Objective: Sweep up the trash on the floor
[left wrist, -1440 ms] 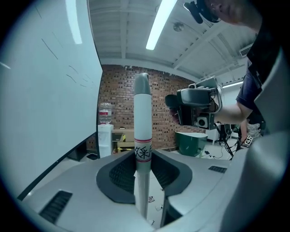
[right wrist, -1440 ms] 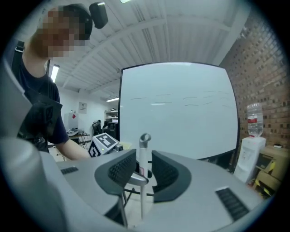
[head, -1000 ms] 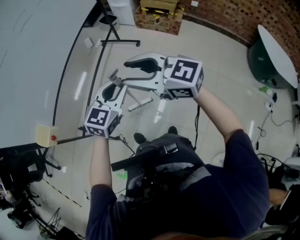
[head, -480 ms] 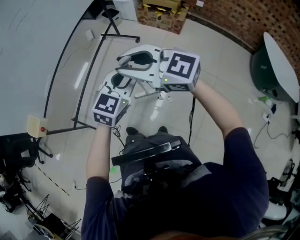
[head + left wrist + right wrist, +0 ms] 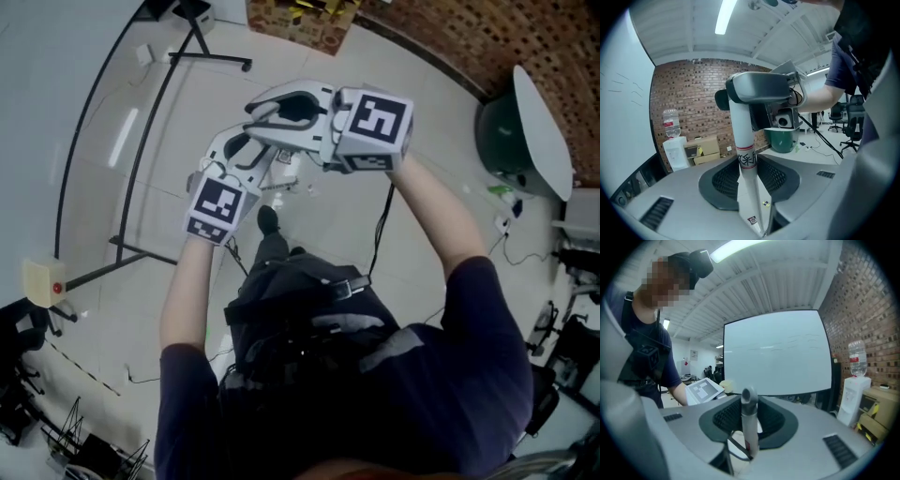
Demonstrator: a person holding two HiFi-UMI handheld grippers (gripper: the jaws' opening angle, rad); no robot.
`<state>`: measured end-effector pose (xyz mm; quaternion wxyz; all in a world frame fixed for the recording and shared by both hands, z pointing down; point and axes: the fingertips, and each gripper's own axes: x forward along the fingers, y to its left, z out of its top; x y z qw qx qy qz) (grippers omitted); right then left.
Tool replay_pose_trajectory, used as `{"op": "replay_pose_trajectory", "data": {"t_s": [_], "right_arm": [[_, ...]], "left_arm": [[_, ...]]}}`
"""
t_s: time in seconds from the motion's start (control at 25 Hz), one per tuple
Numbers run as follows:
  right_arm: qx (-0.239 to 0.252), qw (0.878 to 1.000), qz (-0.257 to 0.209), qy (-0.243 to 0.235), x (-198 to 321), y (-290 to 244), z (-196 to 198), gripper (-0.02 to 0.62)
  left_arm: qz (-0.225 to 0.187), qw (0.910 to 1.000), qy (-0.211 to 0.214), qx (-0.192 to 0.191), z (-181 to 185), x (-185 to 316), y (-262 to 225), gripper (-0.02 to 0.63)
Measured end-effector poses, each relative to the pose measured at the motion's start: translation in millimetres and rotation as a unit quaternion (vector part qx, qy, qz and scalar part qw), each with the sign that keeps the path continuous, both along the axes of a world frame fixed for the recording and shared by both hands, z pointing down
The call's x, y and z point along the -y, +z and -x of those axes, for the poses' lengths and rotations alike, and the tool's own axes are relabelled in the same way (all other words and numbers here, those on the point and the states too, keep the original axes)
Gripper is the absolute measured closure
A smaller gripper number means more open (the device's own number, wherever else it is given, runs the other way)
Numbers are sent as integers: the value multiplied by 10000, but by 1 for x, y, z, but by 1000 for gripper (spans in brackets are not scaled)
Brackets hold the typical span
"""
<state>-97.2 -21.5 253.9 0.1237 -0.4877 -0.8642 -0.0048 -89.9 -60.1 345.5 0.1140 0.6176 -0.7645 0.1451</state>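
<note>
My left gripper (image 5: 749, 174) is shut on a white pole (image 5: 743, 140) with a red-edged label, and its jaws have just been opening a little with the pole still between the pads. My right gripper (image 5: 748, 414) is shut on a grey handle (image 5: 749, 404) with a loop at its top, its jaws having just been closing on it. In the head view the left gripper (image 5: 242, 155) sits just below and left of the right gripper (image 5: 270, 117), both held out over the floor. Small scraps (image 5: 764, 203) lie on the tiles below the pole.
A cardboard box (image 5: 300, 14) and a black stand (image 5: 183, 56) are at the far side. At the right are a green bin (image 5: 506, 136) under a white table top (image 5: 544, 122). A cable (image 5: 380, 234) runs by my shoe (image 5: 267, 220). A water dispenser (image 5: 675, 150) stands by the brick wall.
Both grippers have moved across the floor and drawn closer together, the left one tucking under the right. The person has stepped, and one shoe now points ahead.
</note>
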Motion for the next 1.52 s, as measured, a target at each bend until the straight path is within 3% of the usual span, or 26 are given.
{"op": "replay_pose_trajectory", "data": {"t_s": [0.2,0.36,0.84,1.12,1.32,1.52], "right_arm": [[-409,9990,-163,-41,9,23,44,479],[-465,9987,-214,50,8,44,84,477],[-248,9908,-1289,-325,26,130,136,476],[-115,9865,-1522,-596,54,182,134,475],[-214,9821,-1667,-855,71,222,120,474],[-324,9876,-1311,-801,93,224,117,469]], "left_arm": [[-118,9993,272,-231,41,10,23,497],[-171,9984,266,-469,82,11,46,506],[321,9993,-87,-182,152,38,131,506],[476,9952,-838,-177,159,69,181,506],[607,9883,-1319,-461,148,85,220,506],[650,9885,-1249,-555,141,106,225,506]]}}
